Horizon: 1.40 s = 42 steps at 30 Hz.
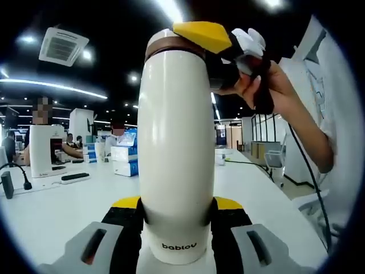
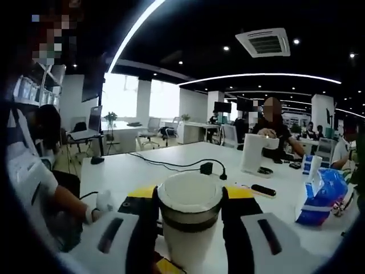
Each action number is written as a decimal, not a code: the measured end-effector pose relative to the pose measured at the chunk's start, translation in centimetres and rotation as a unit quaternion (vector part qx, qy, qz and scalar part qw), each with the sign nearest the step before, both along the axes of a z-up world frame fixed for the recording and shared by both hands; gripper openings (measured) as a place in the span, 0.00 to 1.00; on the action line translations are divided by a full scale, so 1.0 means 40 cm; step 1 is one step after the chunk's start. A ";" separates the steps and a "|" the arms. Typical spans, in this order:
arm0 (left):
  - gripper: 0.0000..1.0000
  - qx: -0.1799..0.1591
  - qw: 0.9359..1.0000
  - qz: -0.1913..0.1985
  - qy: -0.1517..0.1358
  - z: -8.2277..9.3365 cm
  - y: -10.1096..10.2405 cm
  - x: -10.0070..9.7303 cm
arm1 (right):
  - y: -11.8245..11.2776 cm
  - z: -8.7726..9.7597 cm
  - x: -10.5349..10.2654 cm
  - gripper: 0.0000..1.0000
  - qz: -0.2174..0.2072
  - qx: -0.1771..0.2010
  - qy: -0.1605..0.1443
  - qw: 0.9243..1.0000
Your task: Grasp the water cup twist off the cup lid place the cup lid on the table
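Left gripper [image 1: 177,214]: both jaws are closed against the lower body of the water cup [image 1: 177,148], just above the printed brand name, and carry it upright in the air above the white table [image 1: 51,211]. Right gripper [image 2: 189,214]: its jaws are closed on the cup lid [image 2: 189,197], one on each side of the brown band at the top of the cup. In the left gripper view the right gripper [image 1: 225,48] comes in from the upper right, held in the person's hand [image 1: 259,85], with a yellow-tipped jaw lying across the lid [image 1: 162,44].

Handling properties, judged from appearance:
- The cup body is smooth, glossy and rigid. Expect it to be slippery under torque, so the lower grip must be firm enough to stop the body from turning with the lid.
- The body is probably an insulated bottle of moderate weight; whether it contains liquid cannot be determined. Keep it upright.
- The lid is short and round. Grip it across its full width at the band, as at present, and not at the rim alone.

Placement area: the near part of the table in the right gripper view offers bare surface to the left of the cup. A black cable [image 2: 171,165] with a black adapter block crosses the surface further back. A blue-and-white pack [image 2: 319,197] lies towards the right edge; keep clear of it.
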State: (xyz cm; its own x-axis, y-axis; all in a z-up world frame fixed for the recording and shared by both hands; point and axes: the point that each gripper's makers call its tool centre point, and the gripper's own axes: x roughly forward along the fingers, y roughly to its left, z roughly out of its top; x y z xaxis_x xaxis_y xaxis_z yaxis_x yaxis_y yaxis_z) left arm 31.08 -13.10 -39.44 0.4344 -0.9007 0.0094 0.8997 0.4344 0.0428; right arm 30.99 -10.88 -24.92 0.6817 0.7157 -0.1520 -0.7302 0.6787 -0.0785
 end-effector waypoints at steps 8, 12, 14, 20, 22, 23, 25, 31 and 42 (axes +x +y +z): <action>0.48 0.000 1.000 0.000 0.000 0.001 -0.002 -0.001 | 0.006 -0.004 -0.009 0.45 0.102 -0.028 -0.001 0.994; 0.48 0.000 1.000 0.000 -0.001 0.002 -0.003 -0.001 | 0.007 -0.005 -0.009 0.45 0.137 -0.037 0.006 0.990; 0.48 0.000 1.000 0.000 -0.001 0.002 -0.003 -0.001 | 0.008 -0.005 -0.010 0.45 0.162 -0.041 0.008 0.986; 0.48 0.000 1.000 0.000 -0.001 0.003 -0.005 -0.003 | 0.011 -0.006 -0.015 0.45 0.208 -0.052 0.016 0.977; 0.48 0.000 1.000 0.000 -0.001 0.003 -0.005 -0.003 | 0.013 -0.007 -0.018 0.45 0.223 -0.056 0.016 0.973; 0.48 0.000 1.000 0.000 -0.001 0.003 -0.006 -0.004 | 0.014 -0.007 -0.018 0.45 0.229 -0.056 0.016 0.972; 0.48 0.000 1.000 0.000 -0.001 0.003 -0.006 -0.004 | 0.014 -0.007 -0.020 0.45 0.246 -0.055 0.017 0.967; 0.48 0.000 1.000 0.001 -0.001 0.004 -0.007 -0.008 | 0.021 -0.005 -0.029 0.46 0.308 -0.049 0.003 0.950; 0.48 -0.001 1.000 0.001 0.000 0.003 -0.005 -0.004 | 0.025 -0.008 -0.035 0.47 0.306 -0.032 0.007 0.951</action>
